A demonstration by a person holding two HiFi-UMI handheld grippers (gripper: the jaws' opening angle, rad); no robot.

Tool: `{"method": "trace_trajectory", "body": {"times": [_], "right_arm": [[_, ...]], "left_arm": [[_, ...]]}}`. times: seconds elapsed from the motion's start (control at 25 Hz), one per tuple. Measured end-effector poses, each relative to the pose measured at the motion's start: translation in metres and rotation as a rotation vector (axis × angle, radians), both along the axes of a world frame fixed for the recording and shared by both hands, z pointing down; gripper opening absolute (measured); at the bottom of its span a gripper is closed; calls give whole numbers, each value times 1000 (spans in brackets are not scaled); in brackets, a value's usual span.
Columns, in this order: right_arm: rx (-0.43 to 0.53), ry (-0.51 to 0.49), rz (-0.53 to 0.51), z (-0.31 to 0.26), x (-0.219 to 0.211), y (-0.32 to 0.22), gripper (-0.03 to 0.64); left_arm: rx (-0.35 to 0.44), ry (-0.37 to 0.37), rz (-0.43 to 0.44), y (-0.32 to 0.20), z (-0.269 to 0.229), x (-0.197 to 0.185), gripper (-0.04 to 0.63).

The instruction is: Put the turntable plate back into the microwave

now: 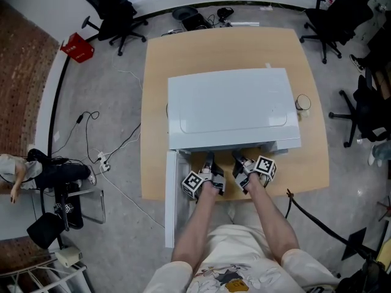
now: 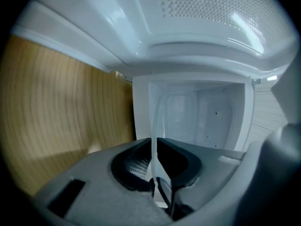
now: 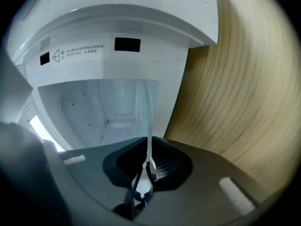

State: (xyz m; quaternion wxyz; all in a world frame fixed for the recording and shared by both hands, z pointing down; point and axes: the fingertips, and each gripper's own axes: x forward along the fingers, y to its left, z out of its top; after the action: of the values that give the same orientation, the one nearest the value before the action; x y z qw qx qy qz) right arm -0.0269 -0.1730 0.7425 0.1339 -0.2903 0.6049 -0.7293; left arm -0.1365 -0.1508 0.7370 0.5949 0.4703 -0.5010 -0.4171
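A white microwave (image 1: 229, 108) stands on a wooden table (image 1: 159, 72), with its door (image 1: 171, 200) swung open at the front left. Both grippers are at the mouth of the oven. My left gripper (image 1: 208, 174) (image 2: 154, 147) is shut on the rim of the clear glass turntable plate (image 2: 155, 121), which shows edge-on between the jaws. My right gripper (image 1: 243, 174) (image 3: 149, 157) is shut on the same plate (image 3: 146, 112) at its other side. Behind the glass lies the white cavity (image 2: 202, 117) (image 3: 94, 112). In the head view the plate itself is barely visible.
A small round object (image 1: 303, 103) sits on the table right of the microwave. Office chairs (image 1: 113, 14) (image 1: 336, 17) stand beyond the table. A red box (image 1: 77, 47) and cables (image 1: 98, 157) lie on the floor to the left.
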Motion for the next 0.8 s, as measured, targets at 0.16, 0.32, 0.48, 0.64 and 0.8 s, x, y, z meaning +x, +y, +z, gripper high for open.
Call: {"method": "trace_trajectory", "body": {"times": [0.16,0.32,0.48,0.64,0.8], "right_arm": [[9,30,-8,-3,0,2,46],[14,107,20,-1,13,12,69],[168,278,-73,-18,15,33,8],[351,495,-254,-37,9,51,8],[469,667,-356,-41,12,61,6]], "left_arm": [[-18,-98,99,10,-2,9,35],[-56,-296,243,31,-4,30,-3],[-105,-434,366,53,-8,49,-3],[-46,-670,490,56,-34,62,-3],[6,-968,613,60,-55,69,-3]]}}
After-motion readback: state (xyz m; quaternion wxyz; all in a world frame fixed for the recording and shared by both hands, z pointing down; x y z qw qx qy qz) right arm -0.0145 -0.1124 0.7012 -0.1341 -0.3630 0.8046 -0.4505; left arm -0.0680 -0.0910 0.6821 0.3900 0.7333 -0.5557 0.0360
